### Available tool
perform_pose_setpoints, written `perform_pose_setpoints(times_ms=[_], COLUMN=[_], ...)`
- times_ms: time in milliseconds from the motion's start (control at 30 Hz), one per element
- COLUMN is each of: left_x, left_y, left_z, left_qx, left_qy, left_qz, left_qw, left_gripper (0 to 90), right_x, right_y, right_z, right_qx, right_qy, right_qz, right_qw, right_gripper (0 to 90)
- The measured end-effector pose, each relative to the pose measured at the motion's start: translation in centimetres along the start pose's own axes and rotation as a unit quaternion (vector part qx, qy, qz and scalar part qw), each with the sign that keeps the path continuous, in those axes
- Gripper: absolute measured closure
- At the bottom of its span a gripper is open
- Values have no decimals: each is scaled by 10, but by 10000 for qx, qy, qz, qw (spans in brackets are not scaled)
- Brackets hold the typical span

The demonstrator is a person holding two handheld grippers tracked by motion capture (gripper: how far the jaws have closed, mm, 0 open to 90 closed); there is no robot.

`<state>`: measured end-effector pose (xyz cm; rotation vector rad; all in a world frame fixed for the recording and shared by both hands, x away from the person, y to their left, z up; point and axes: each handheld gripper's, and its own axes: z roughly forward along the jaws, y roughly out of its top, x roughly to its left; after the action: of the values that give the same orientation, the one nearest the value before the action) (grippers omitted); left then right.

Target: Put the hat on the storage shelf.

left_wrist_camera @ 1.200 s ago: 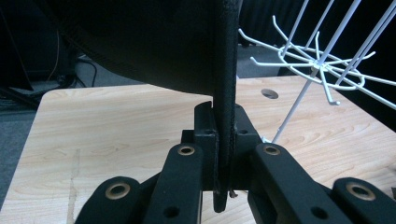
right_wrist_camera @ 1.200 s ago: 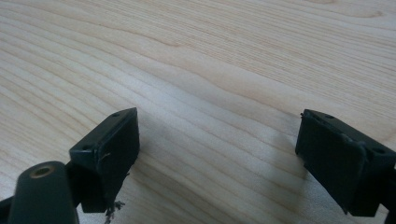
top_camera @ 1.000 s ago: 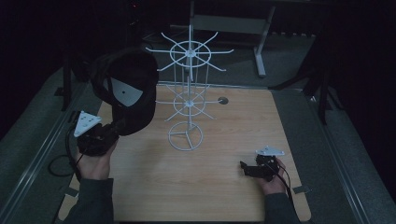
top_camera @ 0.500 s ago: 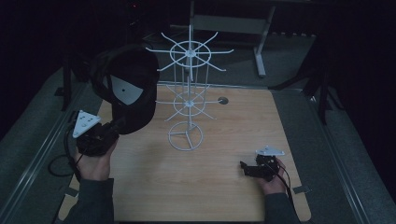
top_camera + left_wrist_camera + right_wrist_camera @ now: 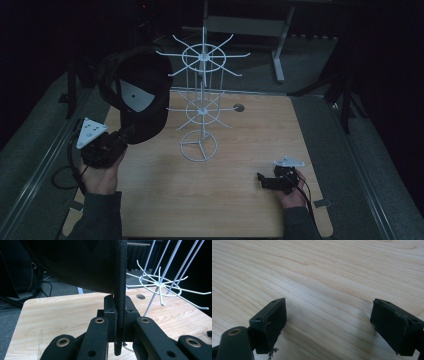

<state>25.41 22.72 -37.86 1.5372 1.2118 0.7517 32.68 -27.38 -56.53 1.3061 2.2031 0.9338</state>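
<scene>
A black cap with a white patch inside hangs in the air left of the white wire rack. My left gripper is shut on the cap's brim, which stands edge-on between the jaws of the left gripper. The rack's wire arms spread just to the right of the cap. My right gripper rests low on the table at the front right, and the right gripper stands open with only bare wood between its jaws.
The wooden table has a round hole behind the rack. Grey floor strips run along both sides. A metal desk frame stands beyond the far edge.
</scene>
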Motion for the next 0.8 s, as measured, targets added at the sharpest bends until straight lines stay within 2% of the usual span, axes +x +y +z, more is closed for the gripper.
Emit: perform_pose_setpoints(times_ms=[800], left_x=[-5], left_y=[5], left_z=[-9], left_qx=[-153], left_qy=[85], left_qz=[94], left_qw=[9998], left_gripper=[860], right_x=[0], right_y=[0], right_z=[0], right_qx=[3], right_qy=[0], right_qz=[10], right_qw=[10000], right_gripper=[133])
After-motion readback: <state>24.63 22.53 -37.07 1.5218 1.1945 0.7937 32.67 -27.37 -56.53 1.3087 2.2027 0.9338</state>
